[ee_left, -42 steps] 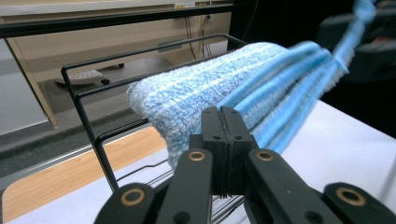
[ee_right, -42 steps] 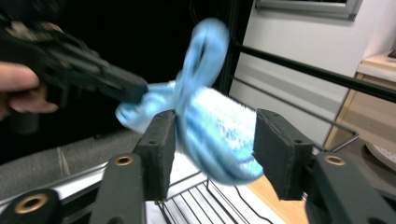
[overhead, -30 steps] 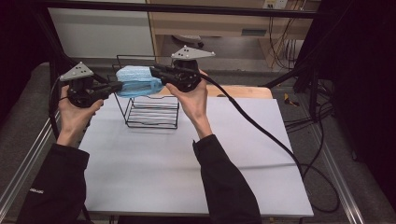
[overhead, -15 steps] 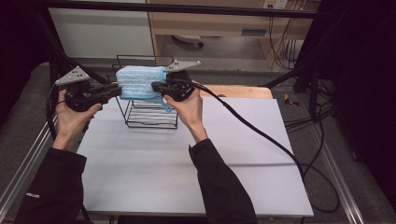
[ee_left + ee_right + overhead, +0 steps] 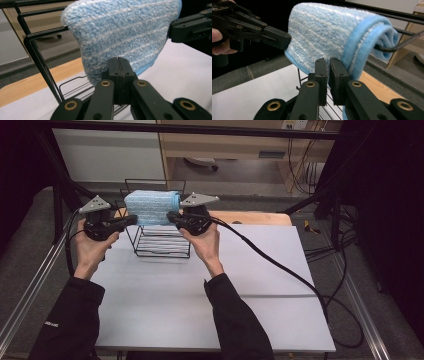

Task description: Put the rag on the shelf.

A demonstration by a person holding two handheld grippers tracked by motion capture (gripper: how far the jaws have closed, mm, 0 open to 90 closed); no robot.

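Note:
A fluffy blue striped towel [image 5: 150, 206] lies folded over the top bar of a black wire rack [image 5: 160, 245] at the back of the table. My left gripper [image 5: 134, 219] is at the towel's left edge; its jaws have just been closing and stand shut on the towel's [image 5: 120, 32] lower corner, which tapers into my left gripper [image 5: 119, 65]. My right gripper [image 5: 170, 216] is at the right edge. Its jaws have eased apart slightly, leaving a thin gap, and my right gripper [image 5: 327, 65] pinches the hem of the towel [image 5: 324, 32].
The rack stands on a white table sheet [image 5: 200, 310] with a wooden board [image 5: 260, 217] behind it. The right gripper's black cable [image 5: 280, 265] runs across the table to the right edge. Metal frame rails [image 5: 30, 290] flank the table.
Both hands have sunk. The towel, held stretched between the grippers above the rack before, now rests over the rack's top bar.

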